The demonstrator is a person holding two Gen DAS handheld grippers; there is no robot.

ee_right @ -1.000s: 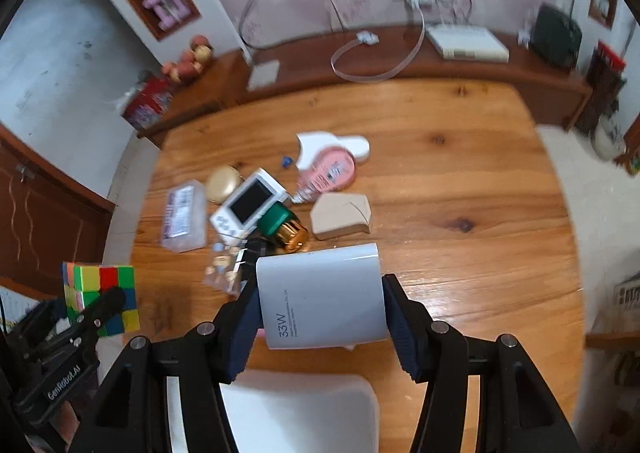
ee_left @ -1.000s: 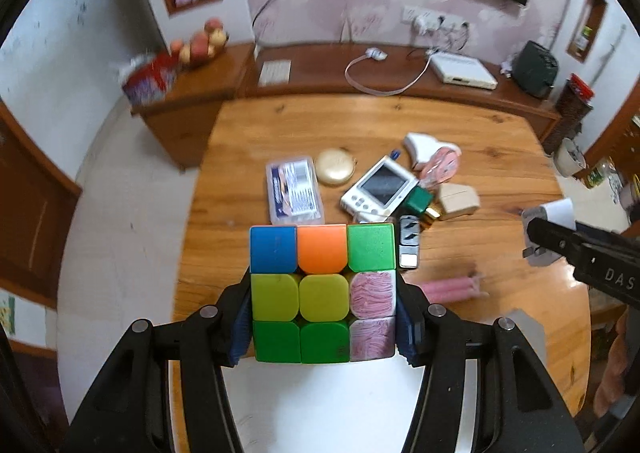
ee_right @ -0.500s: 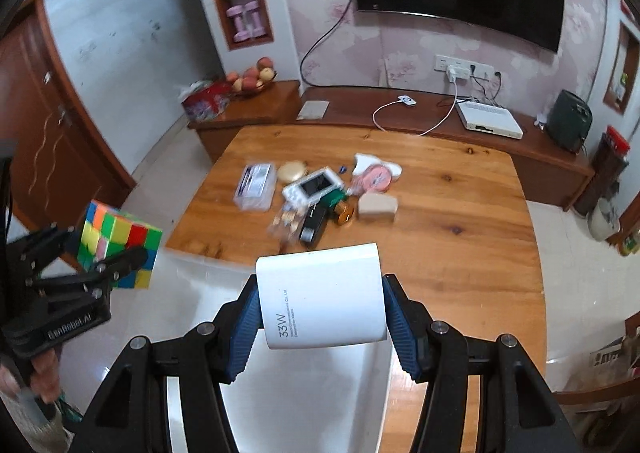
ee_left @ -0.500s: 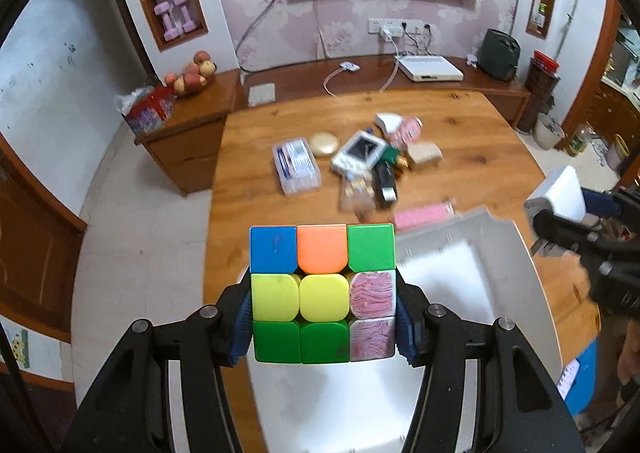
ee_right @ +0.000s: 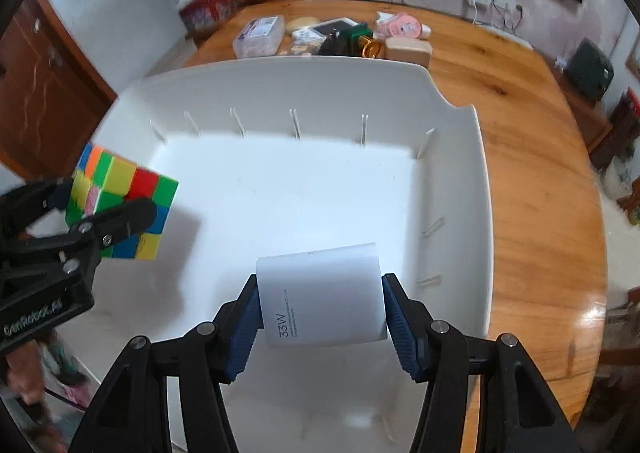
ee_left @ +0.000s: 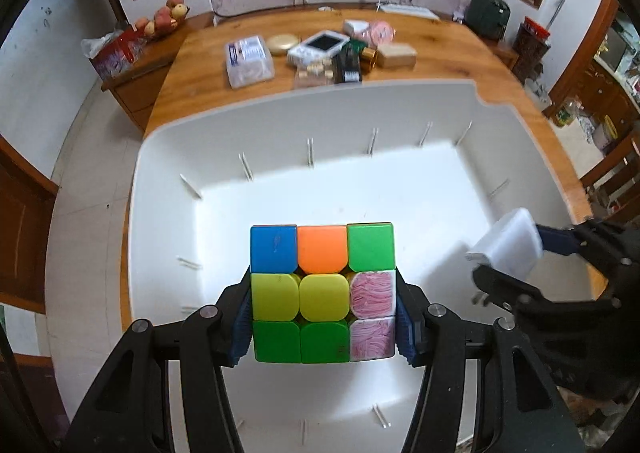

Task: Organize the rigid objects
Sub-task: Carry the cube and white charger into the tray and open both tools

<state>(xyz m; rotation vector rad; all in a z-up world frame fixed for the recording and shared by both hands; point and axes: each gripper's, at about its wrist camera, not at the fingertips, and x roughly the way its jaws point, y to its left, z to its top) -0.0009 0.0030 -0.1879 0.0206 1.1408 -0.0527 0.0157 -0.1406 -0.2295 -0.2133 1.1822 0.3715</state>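
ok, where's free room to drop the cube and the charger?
The white plastic bin floor is bare wall to wall under both the multicoloured puzzle cube and the white charger block. The wooden table is bare right of the bin. Crowded: the item cluster behind the bin's far wall.

The bin (ee_left: 168,157) stands on the near part of the surface (ee_left: 516,93). Behind its far wall, a group of small things lies on the surface: the clear box (ee_left: 249,60) is at the left, the round tin (ee_left: 283,43) and the device with a screen (ee_left: 320,46) are to its right, and the block (ee_left: 396,55) is at the right end. The left hand-held gripper (ee_left: 323,315) holds the cube (ee_left: 322,291) above the left part of the bin. The right hand-held gripper (ee_right: 322,311) holds the charger (ee_right: 322,295) above the right part, beside the right wall. The two are apart. Behind the surface, a low cabinet (ee_left: 132,73) carries fruit (ee_left: 162,19).
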